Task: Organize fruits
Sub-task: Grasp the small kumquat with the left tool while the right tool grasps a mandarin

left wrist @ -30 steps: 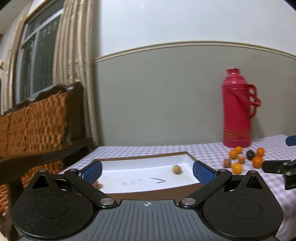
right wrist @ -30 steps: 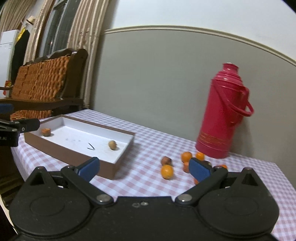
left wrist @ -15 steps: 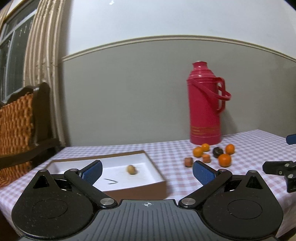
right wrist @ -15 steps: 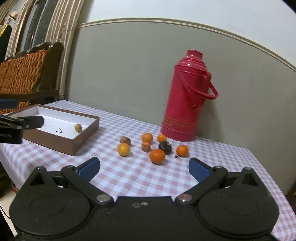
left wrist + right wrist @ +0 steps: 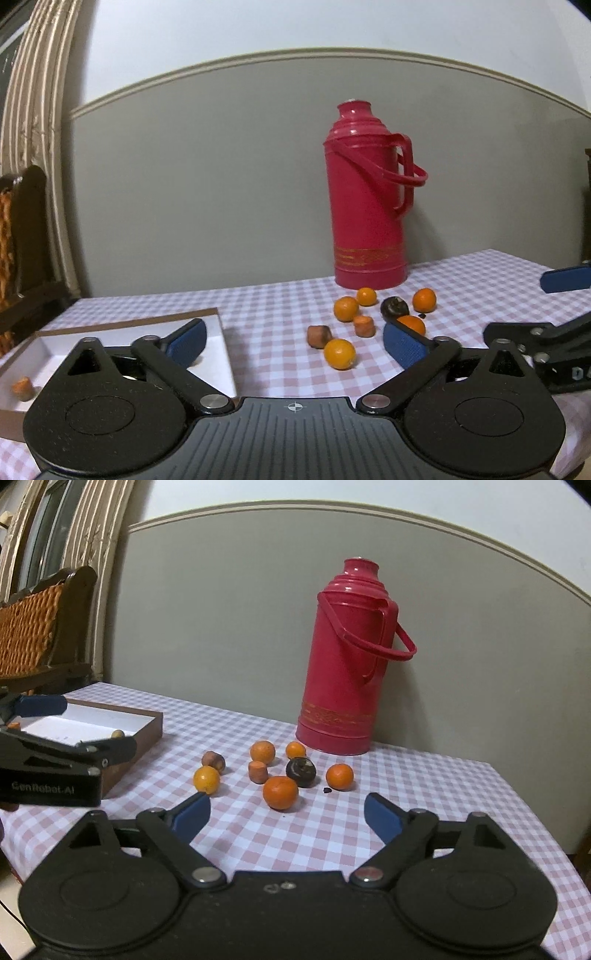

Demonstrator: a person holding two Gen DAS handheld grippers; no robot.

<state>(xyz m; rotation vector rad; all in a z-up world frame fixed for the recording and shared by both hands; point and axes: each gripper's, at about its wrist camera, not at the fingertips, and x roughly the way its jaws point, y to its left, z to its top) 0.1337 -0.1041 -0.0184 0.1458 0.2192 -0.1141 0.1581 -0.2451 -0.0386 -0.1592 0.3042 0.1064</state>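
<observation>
Eight small fruits loose on the checked surface [image 5: 424, 775], clustered in front of a red thermos flask [image 5: 347, 657]; two more pieces already inside the brown, white-lined box [image 5: 147, 723] at the left end. Straight ahead of the right gripper [image 5: 286, 814] and just beyond its tips, the largest orange [image 5: 280, 792], roughly centred between the blue pads [image 5: 382, 818]; round, so no long axis to line up with. Near the left gripper [image 5: 293, 338], a smaller orange [image 5: 340, 353], lying ahead between its tips and right of centre, with a brown oblong fruit [image 5: 319, 336] just behind it. Judged nearer to the big orange: the right hand; nearer to the small one: the left. Both tools held low over the surface, pointing slightly downward toward the cluster, the left one partly over the corner of the box. Jaws of both grippers wide but closing, nothing gripped, pads clear of every fruit. Further back: a dark, wrinkled fruit [image 5: 301, 771], a stubby orange-brown piece [image 5: 258, 771] and three more oranges near the flask.
</observation>
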